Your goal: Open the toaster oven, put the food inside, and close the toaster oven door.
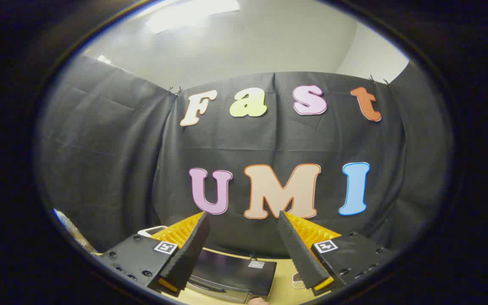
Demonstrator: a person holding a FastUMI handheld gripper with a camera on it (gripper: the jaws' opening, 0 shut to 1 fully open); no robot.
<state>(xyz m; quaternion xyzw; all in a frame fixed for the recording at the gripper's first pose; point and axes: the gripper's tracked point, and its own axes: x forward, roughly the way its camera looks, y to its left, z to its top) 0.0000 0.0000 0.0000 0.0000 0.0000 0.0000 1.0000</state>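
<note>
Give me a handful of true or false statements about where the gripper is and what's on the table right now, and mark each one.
1. The gripper has its fingers spread apart with nothing between them. True.
2. The dark boxy toaster oven sits on the light wooden table below the fingers. True.
3. Both fingers press on the toaster oven's handle. False: the fingers are raised above the oven and touch nothing.
4. The gripper is aimed down into an open oven cavity. False: it looks out at the black cloth wall of the booth, with the oven low between the fingers.
5. A black cloth hangs behind the table. True.
</note>
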